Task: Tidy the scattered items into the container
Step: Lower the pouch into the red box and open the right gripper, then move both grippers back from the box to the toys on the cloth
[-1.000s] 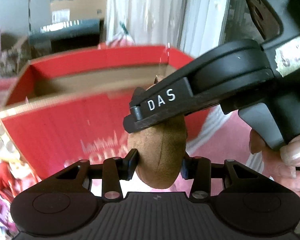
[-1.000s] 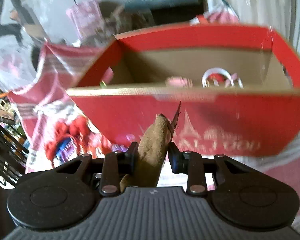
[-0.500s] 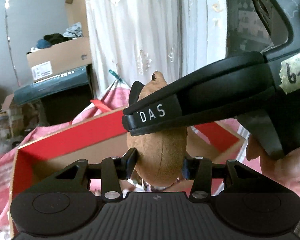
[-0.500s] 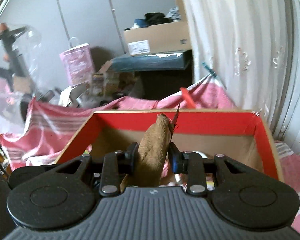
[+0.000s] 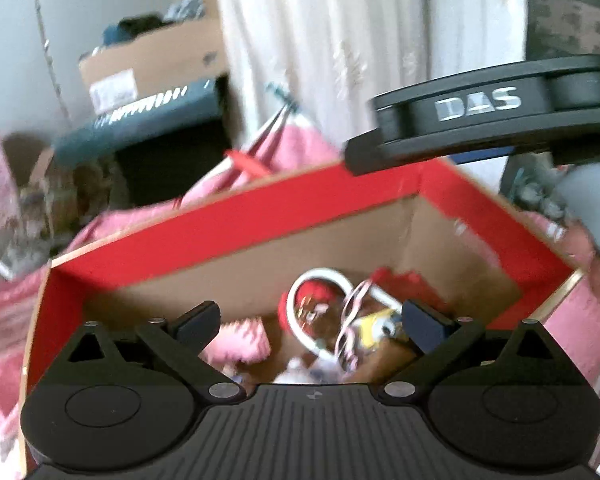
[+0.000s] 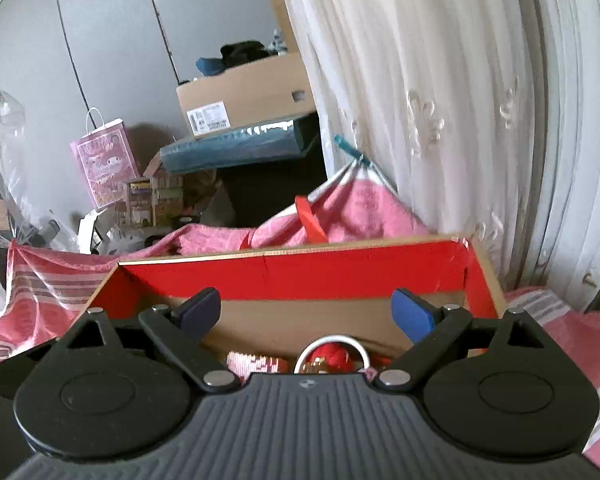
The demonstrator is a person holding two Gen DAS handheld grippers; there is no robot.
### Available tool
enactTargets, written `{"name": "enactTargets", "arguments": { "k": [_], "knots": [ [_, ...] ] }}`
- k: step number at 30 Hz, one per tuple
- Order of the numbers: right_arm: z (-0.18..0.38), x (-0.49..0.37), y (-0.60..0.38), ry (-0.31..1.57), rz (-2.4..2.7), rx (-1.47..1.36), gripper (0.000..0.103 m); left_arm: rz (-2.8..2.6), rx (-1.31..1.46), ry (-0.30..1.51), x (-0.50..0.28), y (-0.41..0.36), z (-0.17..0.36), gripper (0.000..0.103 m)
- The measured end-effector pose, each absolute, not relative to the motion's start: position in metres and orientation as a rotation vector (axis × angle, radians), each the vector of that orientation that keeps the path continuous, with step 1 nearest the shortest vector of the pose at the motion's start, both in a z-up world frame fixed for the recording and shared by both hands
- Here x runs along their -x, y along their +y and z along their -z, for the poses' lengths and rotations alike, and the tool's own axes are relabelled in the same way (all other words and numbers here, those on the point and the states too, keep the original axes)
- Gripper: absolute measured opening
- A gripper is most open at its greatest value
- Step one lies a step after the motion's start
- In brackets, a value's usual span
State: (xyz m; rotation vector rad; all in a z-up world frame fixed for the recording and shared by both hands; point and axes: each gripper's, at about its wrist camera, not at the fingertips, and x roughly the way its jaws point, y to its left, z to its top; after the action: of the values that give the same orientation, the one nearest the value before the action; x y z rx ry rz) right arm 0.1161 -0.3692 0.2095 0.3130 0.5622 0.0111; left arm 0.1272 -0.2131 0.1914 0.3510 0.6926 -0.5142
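The red cardboard box point(image 5: 260, 216) point(image 6: 300, 268) lies open below both grippers. Inside it are a white ring around a red toy point(image 5: 320, 304) point(image 6: 332, 346), a pink striped item point(image 5: 240, 340) point(image 6: 252, 362) and a yellow piece point(image 5: 376, 324). My left gripper point(image 5: 311, 322) hangs over the box interior, its jaws opening wide with nothing between them. My right gripper point(image 6: 306, 310) is over the near wall, its jaws also opening and empty. Its black housing point(image 5: 480, 132) crosses the upper right of the left wrist view. A blurred brown patch point(image 5: 388, 354) shows among the contents; I cannot tell what it is.
The box rests on a pink striped cloth point(image 6: 40, 292). A white curtain point(image 6: 440, 100) hangs close behind on the right. Beyond are a brown carton point(image 6: 244, 92) on a dark stand and a pink gift bag point(image 6: 104, 164). A hand point(image 5: 596, 280) grips the right tool.
Both grippers moved forward from in front of the box to above it. Each was shut on the brown plush toy; both jaws have sprung wide and the toy is gone from between them.
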Motion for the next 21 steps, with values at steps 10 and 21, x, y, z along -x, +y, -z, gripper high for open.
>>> {"name": "enactTargets", "arguments": {
  "k": [10,21],
  "knots": [
    [-0.202,-0.108,-0.344,0.602,-0.067,-0.31,0.094,0.475,-0.366,0.695,-0.12,-0.188,-0.189,0.102],
    [-0.213,-0.077,-0.304,0.587,-0.189,-0.289,0.094,0.447,-0.387,0.676,-0.084,-0.152,-0.195,0.102]
  ]
}}
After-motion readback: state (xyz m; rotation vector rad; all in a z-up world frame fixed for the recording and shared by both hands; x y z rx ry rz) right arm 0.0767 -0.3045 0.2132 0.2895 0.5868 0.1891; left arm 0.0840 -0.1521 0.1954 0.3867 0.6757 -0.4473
